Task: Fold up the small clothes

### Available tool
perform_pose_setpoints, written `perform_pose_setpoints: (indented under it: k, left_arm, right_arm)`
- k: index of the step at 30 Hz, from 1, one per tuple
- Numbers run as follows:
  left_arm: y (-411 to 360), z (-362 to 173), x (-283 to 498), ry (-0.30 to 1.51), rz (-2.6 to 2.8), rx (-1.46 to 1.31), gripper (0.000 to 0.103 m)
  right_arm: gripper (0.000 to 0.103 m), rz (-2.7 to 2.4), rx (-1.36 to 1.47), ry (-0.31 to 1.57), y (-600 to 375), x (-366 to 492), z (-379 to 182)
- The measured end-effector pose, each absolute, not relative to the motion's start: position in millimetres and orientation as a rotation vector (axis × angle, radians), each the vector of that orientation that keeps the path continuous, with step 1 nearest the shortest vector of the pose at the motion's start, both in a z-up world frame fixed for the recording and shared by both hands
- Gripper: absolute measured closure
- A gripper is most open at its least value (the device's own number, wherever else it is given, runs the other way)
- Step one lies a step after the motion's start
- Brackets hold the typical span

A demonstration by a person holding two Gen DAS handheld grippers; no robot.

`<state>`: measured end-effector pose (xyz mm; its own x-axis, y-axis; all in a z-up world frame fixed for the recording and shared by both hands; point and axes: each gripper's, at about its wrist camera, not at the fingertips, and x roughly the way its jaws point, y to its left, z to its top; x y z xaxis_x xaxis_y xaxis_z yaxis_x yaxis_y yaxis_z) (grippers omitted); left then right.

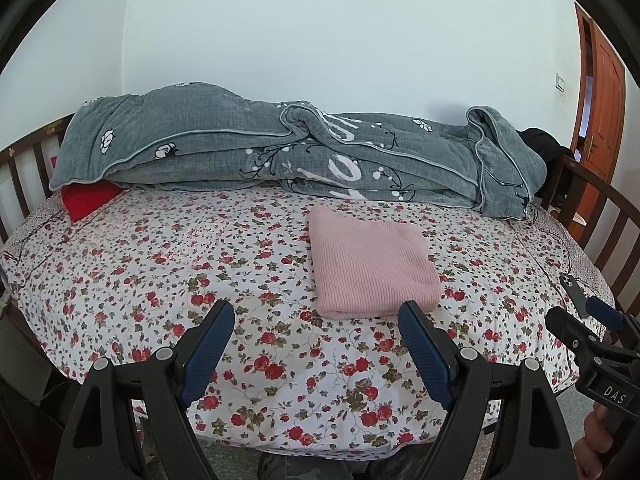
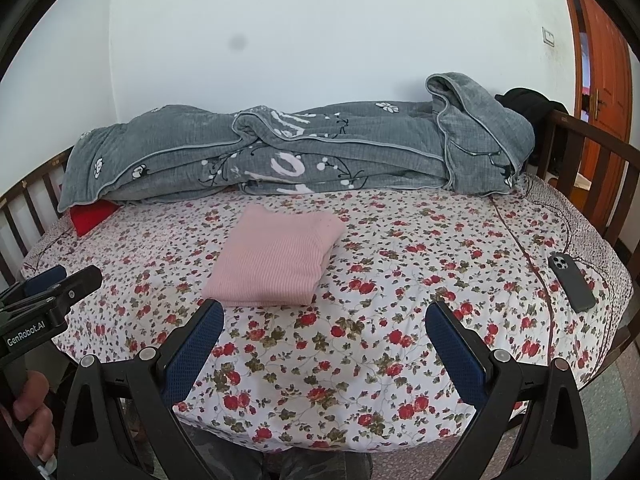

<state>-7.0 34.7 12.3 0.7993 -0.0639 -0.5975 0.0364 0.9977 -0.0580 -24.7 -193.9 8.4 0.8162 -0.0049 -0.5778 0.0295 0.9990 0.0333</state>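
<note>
A pink knit garment (image 1: 370,262) lies folded into a neat rectangle on the floral bed sheet (image 1: 160,264). It also shows in the right wrist view (image 2: 274,258). My left gripper (image 1: 316,320) is open and empty, held just in front of the garment's near edge. My right gripper (image 2: 324,320) is open and empty, in front of the garment and to its right. Each gripper shows at the edge of the other's view: the right one (image 1: 588,320) and the left one (image 2: 60,284).
A rumpled grey quilt (image 1: 280,152) lies along the back of the bed against the wall. A red cushion (image 1: 90,198) peeks out under its left end. A dark phone (image 2: 570,282) lies near the bed's right edge. Wooden rails (image 2: 592,152) enclose both ends. A door (image 2: 600,52) stands at the right.
</note>
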Motion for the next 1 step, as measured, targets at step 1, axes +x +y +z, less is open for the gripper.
perform_pose_setpoints:
  k: [1]
  left_arm:
    - [35.0,12.7,-7.5,0.641,-0.053,-0.045,0.02]
  right_arm:
    - [0.004,-0.019,0.04,0.616,-193.4,-24.6,8.7]
